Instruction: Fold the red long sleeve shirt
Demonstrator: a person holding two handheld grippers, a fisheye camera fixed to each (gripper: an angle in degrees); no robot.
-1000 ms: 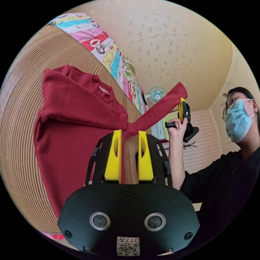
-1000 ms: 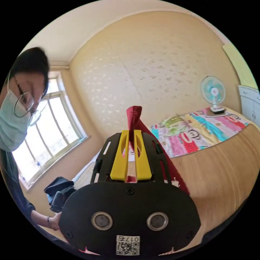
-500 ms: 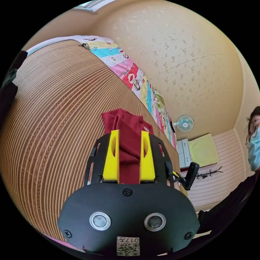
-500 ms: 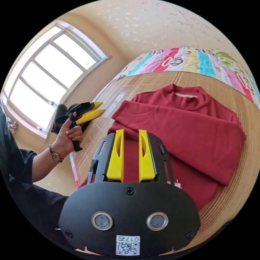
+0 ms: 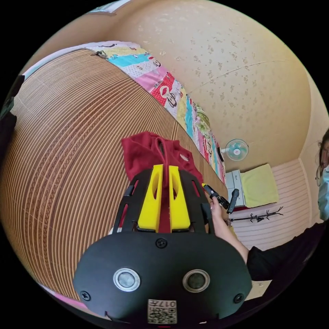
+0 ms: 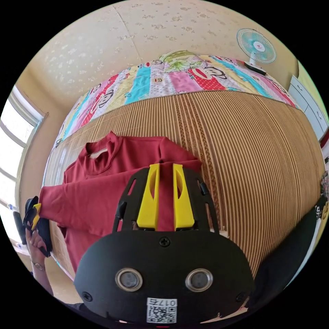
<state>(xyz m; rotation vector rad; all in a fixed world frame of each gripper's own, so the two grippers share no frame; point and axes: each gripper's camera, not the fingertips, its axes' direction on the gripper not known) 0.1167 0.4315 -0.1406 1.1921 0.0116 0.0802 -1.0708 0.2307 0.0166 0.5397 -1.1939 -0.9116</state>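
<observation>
— Red cloth on a ribbed mat: is that the shirt?

— Yes. In the right gripper view it lies flat on the woven mat that covers the bed, collar towards the patchwork quilt, one sleeve folded across the body.

— What about the left hand-held gripper?

— Its yellow jaws stand close together with a ridge of red fabric pinched between them. In the right gripper view the same tool sits at the cuff end of that sleeve, at the mat's edge, held in a hand.

— And the right hand-held gripper?

— Its jaws are a little apart, over the shirt's far shoulder edge. Red cloth shows in the gap, but whether both jaws press on it, I cannot tell. It also appears in the left gripper view, just beside the shirt.

— Anything else in the room?

— A fan stands past the quilt, by the patterned wall.
</observation>
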